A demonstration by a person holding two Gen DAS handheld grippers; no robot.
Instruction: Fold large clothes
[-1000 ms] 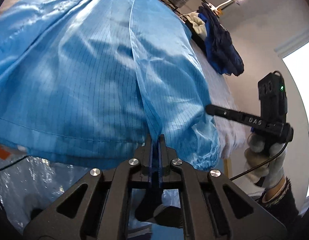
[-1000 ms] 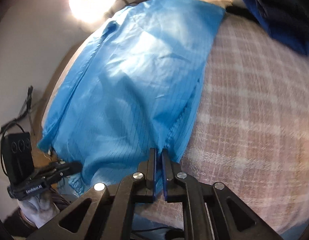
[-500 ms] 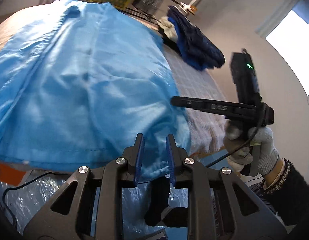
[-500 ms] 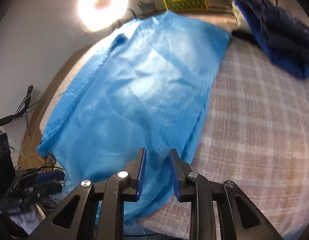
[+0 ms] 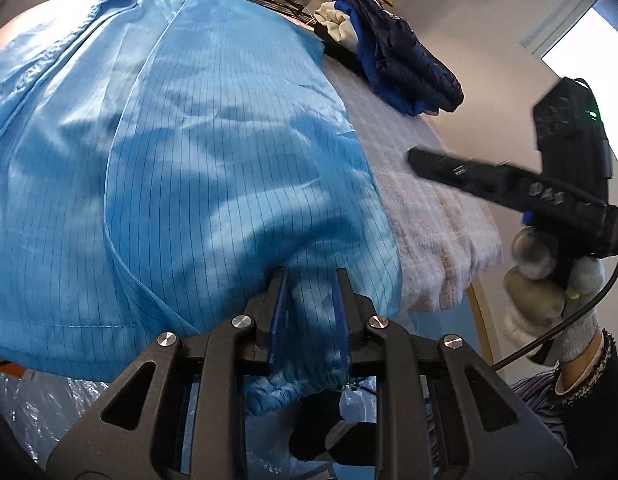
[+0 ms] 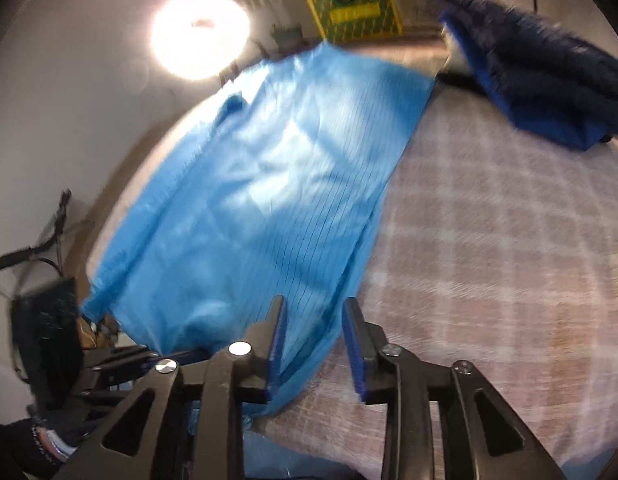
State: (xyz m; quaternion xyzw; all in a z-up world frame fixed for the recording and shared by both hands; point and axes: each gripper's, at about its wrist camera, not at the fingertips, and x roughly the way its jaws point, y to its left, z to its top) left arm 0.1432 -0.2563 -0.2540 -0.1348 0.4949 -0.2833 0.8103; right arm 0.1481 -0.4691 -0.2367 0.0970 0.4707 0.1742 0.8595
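Coat: a light blue coat (image 5: 197, 152) with thin dark pinstripes lies spread over the left part of the bed (image 6: 509, 264); its far end reaches toward the bed's far edge, and its near end hangs over the near edge.
Cuff: an elastic cuff (image 5: 293, 384) hangs below the near edge, just under the left gripper's fingers.
Bed: covered by a pale plaid blanket, bare on the right part, beside the coat's right edge.
Left gripper: the left gripper (image 5: 311, 300) is at the near edge, over the coat's draped end; its jaws stand a little apart, with a fold of the coat's fabric in the gap, and the blue pads do not press on it.
Right gripper: the right gripper (image 6: 315, 332) is over the coat's near right corner; its jaws are opening, the coat's edge lies below and between them, loose, not gripped. The right wrist view is blurred.
Hand: a gloved hand (image 5: 549, 292) holds the right gripper's handle, off the bed's near right side.
Pile: dark blue clothes (image 6: 549, 80) lie heaped at the far right corner, apart from the coat.
Lamp: a round lamp (image 6: 199, 34) glows beyond the bed's far left side.
Crate: a yellow crate (image 6: 355, 10) stands behind the far edge.
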